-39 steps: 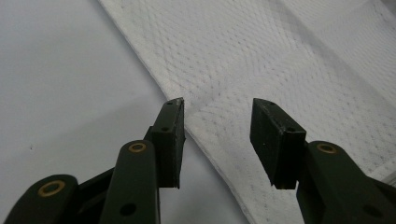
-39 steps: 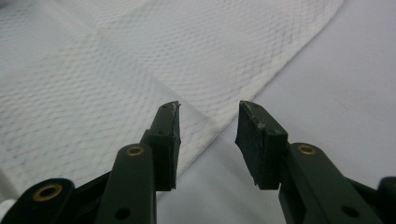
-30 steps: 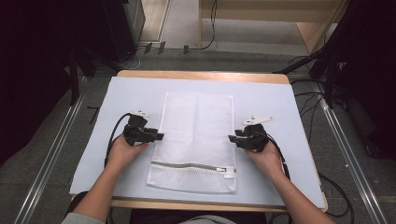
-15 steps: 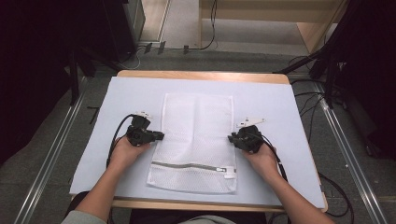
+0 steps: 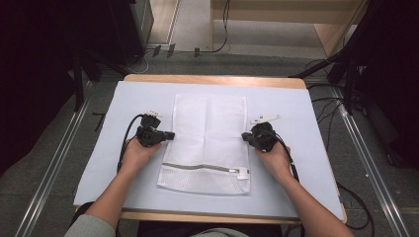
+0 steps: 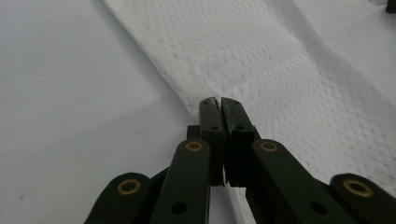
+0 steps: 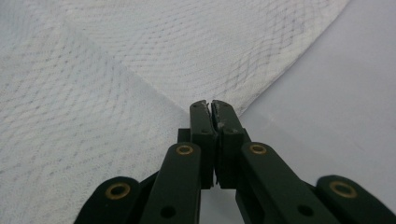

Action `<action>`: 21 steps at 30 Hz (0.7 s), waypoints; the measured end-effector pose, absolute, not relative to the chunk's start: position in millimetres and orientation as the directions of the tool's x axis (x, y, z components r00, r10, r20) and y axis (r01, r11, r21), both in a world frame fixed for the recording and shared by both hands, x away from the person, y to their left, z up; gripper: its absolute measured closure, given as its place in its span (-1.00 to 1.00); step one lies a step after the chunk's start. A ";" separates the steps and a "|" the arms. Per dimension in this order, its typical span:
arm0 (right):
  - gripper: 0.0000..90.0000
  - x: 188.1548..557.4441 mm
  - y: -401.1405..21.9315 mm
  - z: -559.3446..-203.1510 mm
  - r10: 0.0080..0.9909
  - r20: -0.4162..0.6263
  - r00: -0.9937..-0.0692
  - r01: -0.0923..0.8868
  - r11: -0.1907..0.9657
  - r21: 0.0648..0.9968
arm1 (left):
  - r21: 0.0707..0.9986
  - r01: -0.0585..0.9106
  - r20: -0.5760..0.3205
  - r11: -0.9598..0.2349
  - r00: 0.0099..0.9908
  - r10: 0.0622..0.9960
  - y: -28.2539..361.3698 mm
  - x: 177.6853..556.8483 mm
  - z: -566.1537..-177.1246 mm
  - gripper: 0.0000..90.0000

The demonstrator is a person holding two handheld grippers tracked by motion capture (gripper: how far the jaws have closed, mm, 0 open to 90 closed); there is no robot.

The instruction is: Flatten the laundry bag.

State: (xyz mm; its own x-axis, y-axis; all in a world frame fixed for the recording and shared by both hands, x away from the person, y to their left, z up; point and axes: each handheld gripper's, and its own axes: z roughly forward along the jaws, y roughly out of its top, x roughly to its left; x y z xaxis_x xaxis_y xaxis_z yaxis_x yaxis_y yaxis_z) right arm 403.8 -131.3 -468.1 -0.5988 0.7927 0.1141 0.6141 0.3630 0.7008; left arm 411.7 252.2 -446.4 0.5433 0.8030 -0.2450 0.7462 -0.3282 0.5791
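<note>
White mesh bag (image 5: pixel 210 133) is pinched at 9 and 3 o'clock by closed left claw (image 5: pixel 170 134) and right claw (image 5: pixel 245 138); lift both evenly.

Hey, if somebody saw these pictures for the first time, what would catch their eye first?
A white mesh laundry bag lies flat in the middle of the pale blue table cover, its grey zipper running across the near end. The left gripper pinches the bag's left edge and the right gripper its right edge, about halfway along. Both pairs of jaws have just closed, with mesh fabric between them.
</note>
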 end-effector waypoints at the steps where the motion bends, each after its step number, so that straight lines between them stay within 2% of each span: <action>1: 1.00 407.3 -131.3 -468.2 0.793 0.117 -0.599 0.615 0.361 0.701 | 0.579 0.749 -0.248 -0.323 0.539 0.805 252.7 415.0 -446.6 0.99; 7: 1.00 427.0 -131.0 -467.5 0.796 0.139 -0.590 0.617 0.333 0.713 | 0.588 0.748 -0.244 -0.308 0.528 0.814 251.8 433.4 -449.6 0.99; 14: 0.98 446.7 -131.0 -470.0 0.801 0.155 -0.578 0.627 0.314 0.713 | 0.596 0.757 -0.288 -0.267 0.512 0.809 258.5 441.6 -454.5 0.97; 21: 0.66 443.2 -137.0 -466.1 0.799 0.193 -0.570 0.654 0.299 0.695 | 0.609 0.750 -0.292 -0.260 0.516 0.805 263.4 439.2 -449.0 0.75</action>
State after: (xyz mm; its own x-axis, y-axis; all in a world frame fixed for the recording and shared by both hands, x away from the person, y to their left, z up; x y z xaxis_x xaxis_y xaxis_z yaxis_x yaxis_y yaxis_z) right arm 443.2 -137.0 -466.1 -0.5701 0.7986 0.1929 0.6539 0.2989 0.6950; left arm 439.2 263.4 -449.0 0.5163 0.8050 -0.2922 0.7496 -0.2598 0.6088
